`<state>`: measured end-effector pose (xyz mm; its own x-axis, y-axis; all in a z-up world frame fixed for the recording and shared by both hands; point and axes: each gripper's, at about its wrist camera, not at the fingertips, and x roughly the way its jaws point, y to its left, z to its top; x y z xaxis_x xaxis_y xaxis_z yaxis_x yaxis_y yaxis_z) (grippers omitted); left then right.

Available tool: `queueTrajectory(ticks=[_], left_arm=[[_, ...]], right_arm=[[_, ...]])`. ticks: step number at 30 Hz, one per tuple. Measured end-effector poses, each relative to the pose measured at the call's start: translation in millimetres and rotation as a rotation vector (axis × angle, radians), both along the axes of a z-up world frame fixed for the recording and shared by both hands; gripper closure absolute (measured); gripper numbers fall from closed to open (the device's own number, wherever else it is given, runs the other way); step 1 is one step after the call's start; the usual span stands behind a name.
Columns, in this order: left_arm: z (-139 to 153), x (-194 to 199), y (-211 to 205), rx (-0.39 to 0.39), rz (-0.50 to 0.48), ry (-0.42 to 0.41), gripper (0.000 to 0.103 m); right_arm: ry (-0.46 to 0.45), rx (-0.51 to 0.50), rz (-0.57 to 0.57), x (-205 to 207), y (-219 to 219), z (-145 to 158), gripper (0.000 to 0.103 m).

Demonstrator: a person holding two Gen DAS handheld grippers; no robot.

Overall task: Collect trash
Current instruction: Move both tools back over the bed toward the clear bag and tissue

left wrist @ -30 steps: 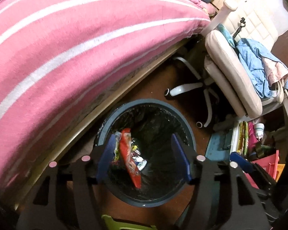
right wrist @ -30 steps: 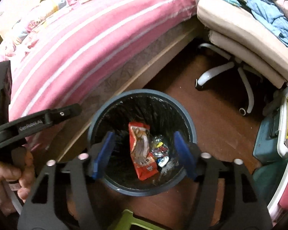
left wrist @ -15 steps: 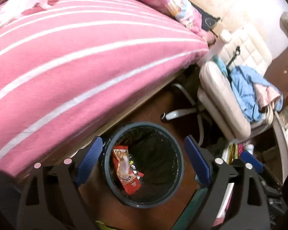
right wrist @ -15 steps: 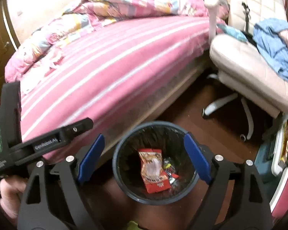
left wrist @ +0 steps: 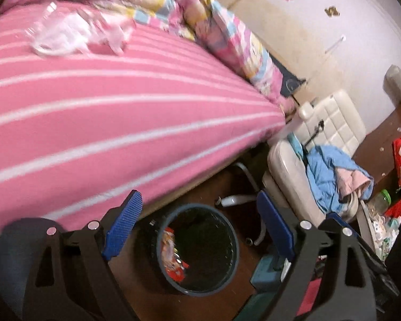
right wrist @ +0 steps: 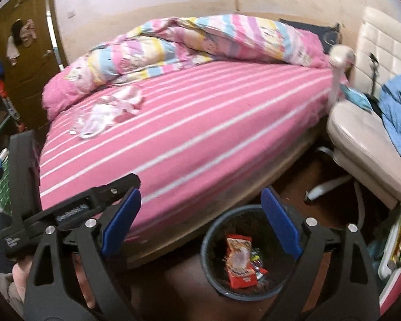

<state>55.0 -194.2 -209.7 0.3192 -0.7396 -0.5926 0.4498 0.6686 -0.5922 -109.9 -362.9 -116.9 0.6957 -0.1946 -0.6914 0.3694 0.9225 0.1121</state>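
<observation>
A dark round trash bin (left wrist: pixel 234 246) (right wrist: pixel 208 243) stands on the floor beside the bed, with a red snack wrapper (left wrist: pixel 172 263) (right wrist: pixel 239 262) and small wrappers inside. Clear crumpled plastic trash (left wrist: pixel 66 33) (right wrist: pixel 104 115) lies on the pink striped bed. My left gripper (left wrist: pixel 197 227) is open and empty, high above the bin. My right gripper (right wrist: pixel 200 224) is open and empty, above the bin's left edge. The left gripper's black body (right wrist: pixel 66 211) shows at the left of the right wrist view.
A pink striped bed (right wrist: pixel 200 123) with a bunched colourful quilt (right wrist: pixel 200 40) fills the left and centre. A white office chair (left wrist: pixel 331 131) (right wrist: pixel 366 144) with blue clothes (left wrist: pixel 326 171) stands to the right. Boxes and clutter (left wrist: pixel 374 227) sit at the right.
Both grippers have opened wider and risen away from the bin, tilting up toward the bed. The red wrapper that hung by the left jaws now lies in the bin.
</observation>
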Motion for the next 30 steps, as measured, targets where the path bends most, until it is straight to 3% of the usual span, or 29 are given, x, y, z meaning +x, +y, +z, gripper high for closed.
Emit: queueTrajectory(ticks=[3, 9, 19, 25, 30], left_arm=[[15.4, 2.9, 34.1, 0.015, 0.061, -0.046, 0.018], [33.6, 21.6, 99.8, 0.037, 0.194, -0.048, 0.016], [42.6, 97.0, 157.1, 0.022, 0.308, -0.076, 0.016], [31.0, 158.4, 167.4, 0.031, 0.314, -0.097, 0.016], [20.2, 214.8, 166.7, 0.080, 0.270, -0.170, 0.016]], right_arm=[[-0.021, 0.007, 0.042, 9.3, 17.2, 6.3, 0.011], [-0.047, 0.038, 0.155, 43.0, 56.6, 14.0, 0.010], [-0.044, 0.061, 0.250, 120.5, 100.3, 14.4, 0.009], [-0.018, 0.072, 0.259, 174.5, 108.6, 5.4, 0.009], [0.011, 0.074, 0.250, 215.2, 111.3, -10.0, 0.009]])
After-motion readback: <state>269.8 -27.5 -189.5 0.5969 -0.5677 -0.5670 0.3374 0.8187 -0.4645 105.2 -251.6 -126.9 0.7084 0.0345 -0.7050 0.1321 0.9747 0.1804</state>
